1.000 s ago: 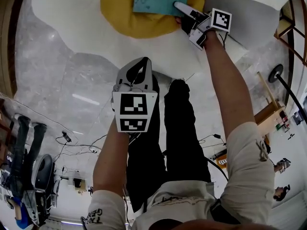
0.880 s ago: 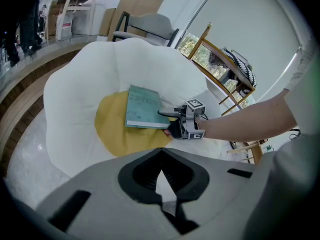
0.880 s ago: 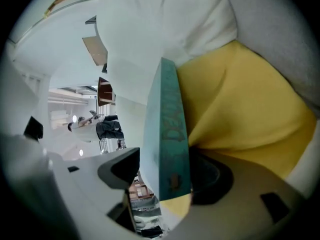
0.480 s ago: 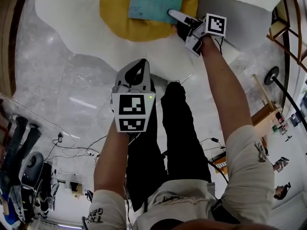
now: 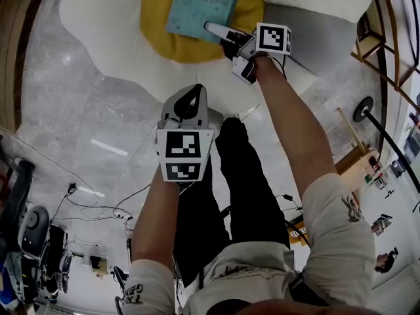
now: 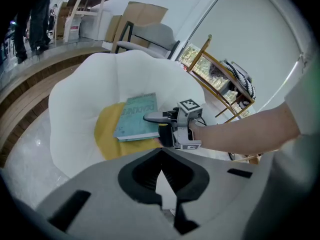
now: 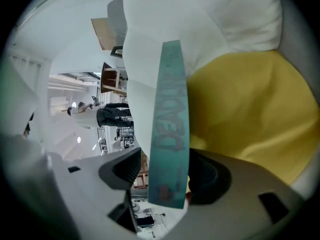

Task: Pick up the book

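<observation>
The person stands at the edge of a big white, petal-shaped seat [image 5: 98, 18] with a yellow cushion [image 5: 154, 25] in its middle, and the teal book [image 5: 202, 5] lies flat on that cushion, its cover up. The right arm is stretched forward, and the right gripper [image 5: 215, 29] has the book's near corner between its jaws: one jaw lies across the top of the cover and the other sits underneath, so both are closed onto the book. Seen along the jaws, the book runs edge-on straight up between them, with the yellow cushion just beside it. I can't tell whether the held corner is off the cushion. The left gripper [image 5: 193, 96] hangs back, well apart from the book, above the marble floor [image 5: 85, 123] in front of the person's dark trousers [image 5: 243, 176]. Its jaws are drawn together at the tips with nothing in them. A grey cushion [image 5: 315, 35] lies beside the right hand, and a wooden shelf [image 6: 220, 74] stands beyond the seat.
</observation>
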`<act>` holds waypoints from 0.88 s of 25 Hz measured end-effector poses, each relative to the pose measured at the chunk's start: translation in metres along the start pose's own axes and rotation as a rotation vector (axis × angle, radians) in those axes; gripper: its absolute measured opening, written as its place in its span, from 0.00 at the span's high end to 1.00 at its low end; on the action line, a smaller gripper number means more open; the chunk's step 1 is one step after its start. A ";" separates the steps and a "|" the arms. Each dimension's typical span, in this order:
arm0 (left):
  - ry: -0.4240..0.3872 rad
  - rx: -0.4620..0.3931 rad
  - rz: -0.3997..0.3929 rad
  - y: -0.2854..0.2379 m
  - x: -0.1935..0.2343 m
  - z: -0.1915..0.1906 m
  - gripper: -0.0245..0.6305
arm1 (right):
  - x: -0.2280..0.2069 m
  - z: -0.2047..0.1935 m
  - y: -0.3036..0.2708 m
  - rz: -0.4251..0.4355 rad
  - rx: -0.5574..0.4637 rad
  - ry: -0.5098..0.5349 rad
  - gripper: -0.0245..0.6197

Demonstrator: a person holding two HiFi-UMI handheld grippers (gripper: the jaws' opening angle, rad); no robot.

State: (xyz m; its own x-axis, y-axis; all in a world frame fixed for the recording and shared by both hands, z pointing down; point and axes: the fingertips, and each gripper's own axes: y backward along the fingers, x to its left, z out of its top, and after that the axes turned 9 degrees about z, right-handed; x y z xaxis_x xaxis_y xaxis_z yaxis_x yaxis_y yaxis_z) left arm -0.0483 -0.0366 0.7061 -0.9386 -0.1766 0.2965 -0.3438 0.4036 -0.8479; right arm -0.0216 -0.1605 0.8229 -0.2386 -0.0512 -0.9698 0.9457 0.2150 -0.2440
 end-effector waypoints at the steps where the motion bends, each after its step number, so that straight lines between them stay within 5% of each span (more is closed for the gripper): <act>1: 0.003 -0.005 0.003 0.002 0.002 0.002 0.94 | -0.001 0.001 -0.008 -0.017 -0.002 -0.014 0.50; 7: 0.057 -0.039 0.039 0.015 0.017 0.013 0.94 | -0.014 0.015 -0.032 -0.155 -0.040 0.001 0.51; 8: 0.076 -0.043 0.047 0.018 0.018 0.013 0.94 | -0.016 0.017 -0.030 -0.185 -0.051 0.007 0.53; 9: 0.091 -0.045 0.053 0.020 0.018 0.013 0.94 | -0.018 0.019 -0.027 -0.212 -0.064 0.011 0.68; 11: 0.104 -0.042 0.058 0.024 0.018 0.010 0.94 | -0.019 0.019 -0.024 -0.236 -0.085 0.009 0.69; 15: 0.094 -0.042 0.057 0.032 0.017 0.006 0.94 | 0.006 0.009 -0.022 -0.185 -0.082 0.018 0.70; 22: 0.136 -0.100 0.100 0.061 0.008 0.032 0.94 | 0.121 0.025 0.023 -0.055 -0.144 0.185 0.70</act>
State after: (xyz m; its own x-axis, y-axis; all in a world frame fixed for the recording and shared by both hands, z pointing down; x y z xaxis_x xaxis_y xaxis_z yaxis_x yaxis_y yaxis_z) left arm -0.0756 -0.0419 0.6425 -0.9612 -0.0106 0.2755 -0.2435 0.5013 -0.8303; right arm -0.0233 -0.1866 0.7002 -0.3379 0.1101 -0.9347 0.8920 0.3542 -0.2807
